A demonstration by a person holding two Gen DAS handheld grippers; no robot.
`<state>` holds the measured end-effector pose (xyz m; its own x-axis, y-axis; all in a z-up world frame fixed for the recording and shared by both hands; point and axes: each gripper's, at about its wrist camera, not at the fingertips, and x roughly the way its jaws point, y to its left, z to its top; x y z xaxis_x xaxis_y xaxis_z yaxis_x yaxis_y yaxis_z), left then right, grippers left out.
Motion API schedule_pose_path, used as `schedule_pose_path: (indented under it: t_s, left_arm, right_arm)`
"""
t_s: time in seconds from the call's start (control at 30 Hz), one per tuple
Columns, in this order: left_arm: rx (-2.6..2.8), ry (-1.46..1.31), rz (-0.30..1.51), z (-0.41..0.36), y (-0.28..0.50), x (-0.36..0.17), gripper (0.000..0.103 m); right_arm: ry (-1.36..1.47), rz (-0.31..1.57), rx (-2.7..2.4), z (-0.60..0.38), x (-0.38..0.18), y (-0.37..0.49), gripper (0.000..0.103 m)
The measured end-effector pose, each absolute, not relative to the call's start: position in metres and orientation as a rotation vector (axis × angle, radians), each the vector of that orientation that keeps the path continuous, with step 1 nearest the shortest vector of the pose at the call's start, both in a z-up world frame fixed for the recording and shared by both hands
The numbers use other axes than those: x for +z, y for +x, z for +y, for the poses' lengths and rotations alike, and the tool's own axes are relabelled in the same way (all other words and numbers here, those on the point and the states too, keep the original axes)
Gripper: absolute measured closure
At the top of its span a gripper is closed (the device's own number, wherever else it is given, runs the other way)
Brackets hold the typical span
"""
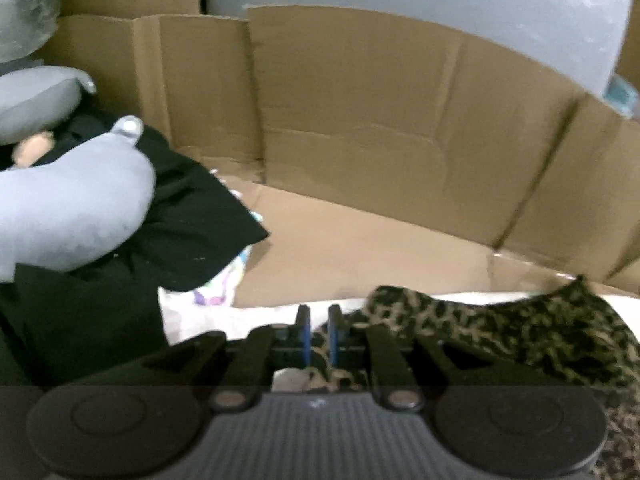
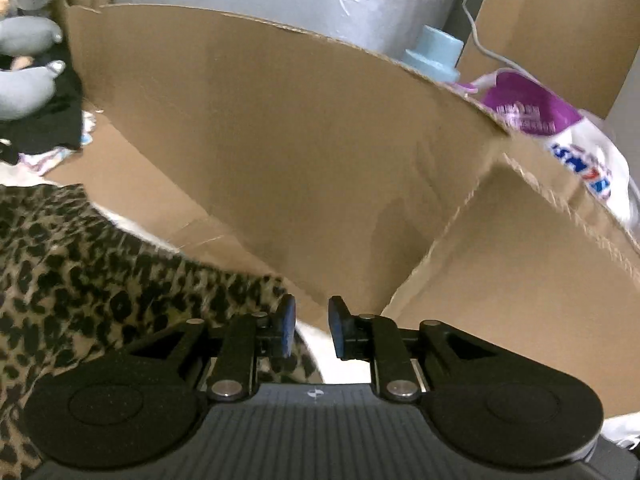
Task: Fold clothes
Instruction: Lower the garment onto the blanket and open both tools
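Observation:
A leopard-print garment (image 1: 500,328) lies on a white surface (image 1: 260,316) and spreads to the right of my left gripper (image 1: 319,314). Its jaws stand a narrow slit apart. A fold of the print sits low between the blue pads, and white shows through the gap above it. In the right wrist view the same garment (image 2: 80,280) fills the lower left. Its edge reaches the left finger (image 2: 286,320) of my right gripper (image 2: 312,312). That gripper is open, with only cardboard and white surface showing between its pads.
Brown cardboard walls (image 1: 400,120) (image 2: 280,140) stand close ahead and to the right. A black garment (image 1: 180,220) with a grey plush cushion (image 1: 72,208) on it lies at the left. A blue-capped bottle (image 2: 434,54) and a purple-and-white bag (image 2: 532,108) sit behind the cardboard.

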<state>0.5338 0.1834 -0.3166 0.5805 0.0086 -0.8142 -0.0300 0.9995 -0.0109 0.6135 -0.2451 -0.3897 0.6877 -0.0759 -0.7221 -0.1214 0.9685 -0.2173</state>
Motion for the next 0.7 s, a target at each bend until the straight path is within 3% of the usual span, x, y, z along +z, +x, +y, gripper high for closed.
schedule_pose_path:
  t_s: [0.43,0.7]
  left_arm:
    - [-0.131,-0.001,0.950,0.154,0.473,-0.266,0.093]
    - [-0.201,-0.057,0.947,0.138,0.412,-0.231,0.093]
  right_arm:
    - [-0.166,0.842,0.032,-0.291,-0.354,0.549,0.078]
    - [-0.167,0.848,0.015,-0.289,-0.331,0.488,0.072]
